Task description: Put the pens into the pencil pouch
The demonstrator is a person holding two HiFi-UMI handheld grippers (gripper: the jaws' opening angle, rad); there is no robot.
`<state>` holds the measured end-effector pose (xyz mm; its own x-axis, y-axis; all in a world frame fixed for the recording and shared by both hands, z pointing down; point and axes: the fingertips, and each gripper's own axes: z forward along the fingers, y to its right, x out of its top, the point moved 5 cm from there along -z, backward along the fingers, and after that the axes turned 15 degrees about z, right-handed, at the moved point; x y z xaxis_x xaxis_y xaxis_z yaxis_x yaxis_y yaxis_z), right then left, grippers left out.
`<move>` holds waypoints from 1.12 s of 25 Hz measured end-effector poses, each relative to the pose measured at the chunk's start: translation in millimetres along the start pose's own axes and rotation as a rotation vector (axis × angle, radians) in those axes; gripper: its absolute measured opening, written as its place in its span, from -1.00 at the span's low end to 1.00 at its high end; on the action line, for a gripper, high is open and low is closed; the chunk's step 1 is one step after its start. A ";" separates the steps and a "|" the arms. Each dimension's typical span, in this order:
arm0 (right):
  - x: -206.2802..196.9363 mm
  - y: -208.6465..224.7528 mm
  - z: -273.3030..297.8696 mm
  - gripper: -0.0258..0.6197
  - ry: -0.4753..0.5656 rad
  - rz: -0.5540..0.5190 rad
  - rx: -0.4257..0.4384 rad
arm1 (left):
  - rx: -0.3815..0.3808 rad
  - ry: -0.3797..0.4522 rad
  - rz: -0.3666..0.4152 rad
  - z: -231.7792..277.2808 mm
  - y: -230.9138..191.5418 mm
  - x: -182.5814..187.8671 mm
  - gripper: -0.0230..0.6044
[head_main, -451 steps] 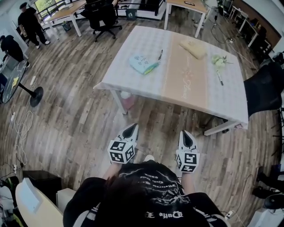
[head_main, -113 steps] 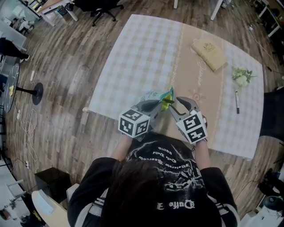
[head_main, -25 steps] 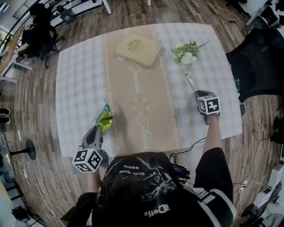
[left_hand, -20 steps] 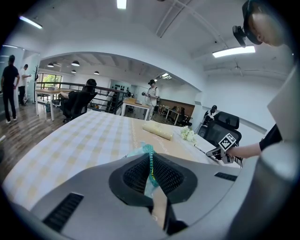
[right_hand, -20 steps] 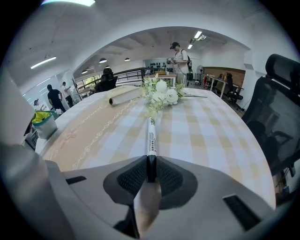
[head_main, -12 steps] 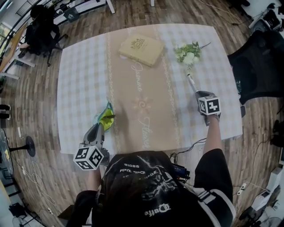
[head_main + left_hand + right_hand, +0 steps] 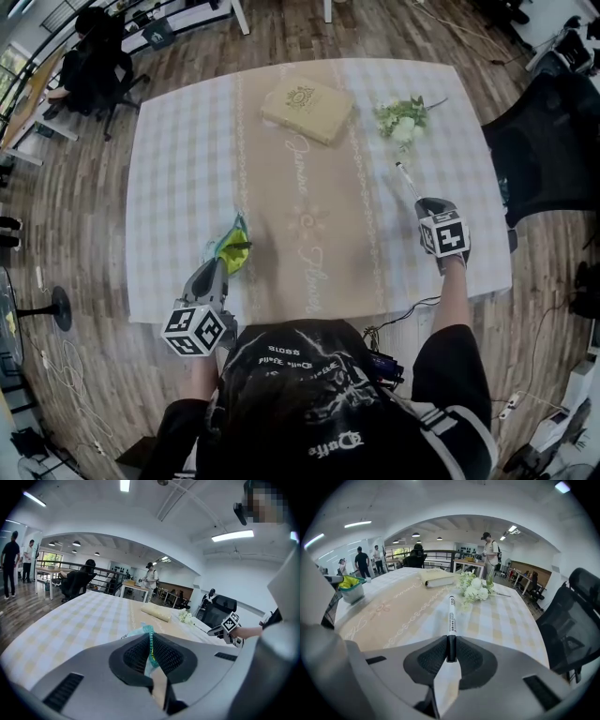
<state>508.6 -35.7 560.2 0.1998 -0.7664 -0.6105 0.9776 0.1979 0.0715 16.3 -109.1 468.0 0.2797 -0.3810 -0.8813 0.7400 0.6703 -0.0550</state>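
Checked cloth covers the table in the head view, with a bare tan runner down its middle. The left gripper sits at the lower left, close to the table's near edge, on the green pencil pouch. The right gripper is at the right, near that edge and a black chair, holding a pen whose tip points at the flowers. A few seconds ago both grippers met at the pouch; now they are well apart, with the runner between them. A book lies at the upper middle.

Left gripper view: the jaws are pinched narrowly on the pouch's teal rim.

Right gripper view: the jaws clamp the pen's black end, and it juts out over the cloth. The pouch stands at far left.
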 end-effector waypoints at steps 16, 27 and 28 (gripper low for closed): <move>4.6 -83.5 -65.4 -0.71 0.013 -0.251 -0.093 | -0.096 0.088 -0.027 -19.7 -21.5 -3.8 -0.81; 5.7 -146.8 -93.7 -0.71 0.016 -0.349 -0.097 | -0.125 0.113 -0.071 -33.9 -39.9 -4.3 -0.81; 7.0 -153.4 -94.3 -0.71 0.019 -0.360 -0.088 | -0.123 0.114 -0.074 -34.8 -42.0 -4.4 -0.81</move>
<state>353.8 -13.8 470.6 -0.1582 -0.7852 -0.5988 0.9754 -0.0299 -0.2185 -37.3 -113.5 457.9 0.1506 -0.3621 -0.9199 0.6739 0.7184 -0.1724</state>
